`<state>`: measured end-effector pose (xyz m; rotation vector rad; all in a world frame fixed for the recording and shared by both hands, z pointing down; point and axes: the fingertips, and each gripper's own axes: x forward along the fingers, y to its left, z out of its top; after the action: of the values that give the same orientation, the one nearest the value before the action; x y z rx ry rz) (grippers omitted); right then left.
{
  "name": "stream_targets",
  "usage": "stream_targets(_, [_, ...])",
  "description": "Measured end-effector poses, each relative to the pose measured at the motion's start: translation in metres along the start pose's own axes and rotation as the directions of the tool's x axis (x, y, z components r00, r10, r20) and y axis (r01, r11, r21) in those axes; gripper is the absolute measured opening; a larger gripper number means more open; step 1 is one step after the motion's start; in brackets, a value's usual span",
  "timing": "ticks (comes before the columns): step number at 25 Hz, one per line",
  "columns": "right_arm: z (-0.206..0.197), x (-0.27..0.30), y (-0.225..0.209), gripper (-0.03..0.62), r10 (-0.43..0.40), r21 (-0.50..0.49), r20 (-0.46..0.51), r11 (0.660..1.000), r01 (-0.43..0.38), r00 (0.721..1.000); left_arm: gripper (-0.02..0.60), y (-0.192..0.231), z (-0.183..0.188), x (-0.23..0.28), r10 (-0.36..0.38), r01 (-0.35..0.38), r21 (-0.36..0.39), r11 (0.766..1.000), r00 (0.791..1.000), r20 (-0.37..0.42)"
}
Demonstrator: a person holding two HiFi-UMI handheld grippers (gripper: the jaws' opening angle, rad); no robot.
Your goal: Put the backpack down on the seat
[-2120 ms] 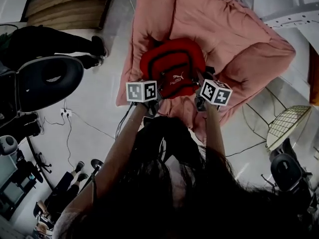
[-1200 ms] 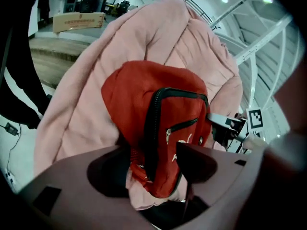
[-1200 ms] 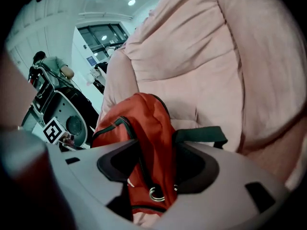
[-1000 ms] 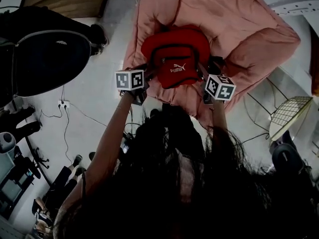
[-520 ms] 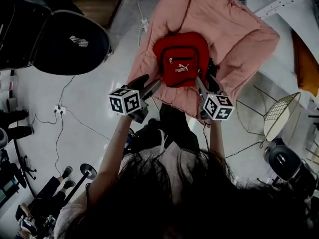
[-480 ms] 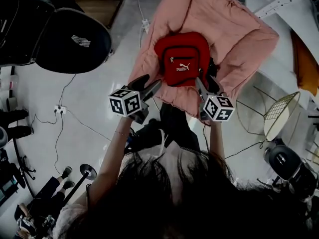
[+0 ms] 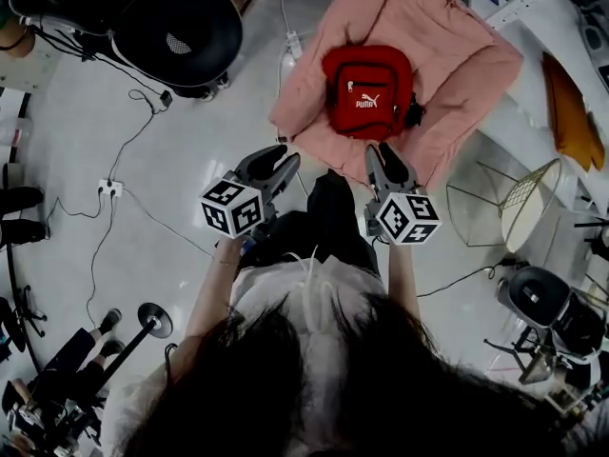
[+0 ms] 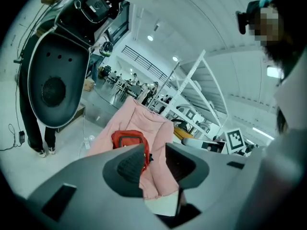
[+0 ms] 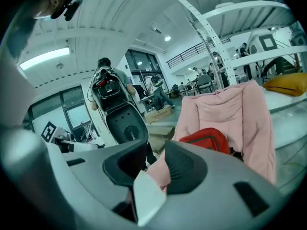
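Note:
The red backpack (image 7: 366, 91) lies upright on the seat of the pink padded chair (image 7: 457, 55), with nothing touching it. My left gripper (image 7: 276, 160) and right gripper (image 7: 388, 155) hang over the floor short of the chair's front edge, well apart from the bag. Both pairs of jaws are closing with a gap left and nothing between them. In the left gripper view the backpack (image 8: 128, 140) shows beyond the left gripper (image 8: 156, 152), resting on the chair (image 8: 144, 116). In the right gripper view the backpack (image 9: 206, 139) sits past the right gripper (image 9: 156, 155).
A black office chair (image 7: 181, 27) stands at the upper left. Cables and a power strip (image 7: 109, 188) run over the pale floor. A wire-frame stool (image 7: 533, 203) is at the right, and a yellow cushion (image 7: 571, 103) lies beyond the pink chair.
Both grippers have come away from the backpack's sides and drawn back toward me. The backpack stays on the seat. The jaws stand narrower than before.

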<state>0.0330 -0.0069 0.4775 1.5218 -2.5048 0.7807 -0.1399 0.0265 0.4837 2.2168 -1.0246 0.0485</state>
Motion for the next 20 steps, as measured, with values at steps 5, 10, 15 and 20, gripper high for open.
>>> stream_targets(5, [-0.014, -0.031, 0.053, 0.091, 0.056, -0.015, -0.014, 0.998, -0.057, 0.998, 0.123, -0.019, -0.016, -0.04, 0.009, -0.008, 0.047, 0.999, 1.0, -0.012])
stream_targets(10, [-0.012, -0.057, 0.078, 0.084, 0.081, -0.057, -0.016, 0.995, -0.081, 0.997, 0.121, -0.047, -0.032, -0.057, -0.001, 0.004, 0.106, 0.994, 1.0, -0.031])
stream_targets(15, [-0.012, -0.072, 0.089, 0.084, 0.102, -0.066, -0.014, 0.992, -0.103, 0.995, 0.121, -0.068, -0.044, -0.056, -0.046, 0.049, 0.093, 0.994, 0.998, -0.039])
stream_targets(20, [-0.019, -0.115, 0.084, 0.084, 0.132, -0.066, -0.018, 0.989, -0.133, 0.991, 0.121, -0.108, -0.051, -0.053, -0.042, 0.045, 0.136, 0.99, 0.999, -0.027])
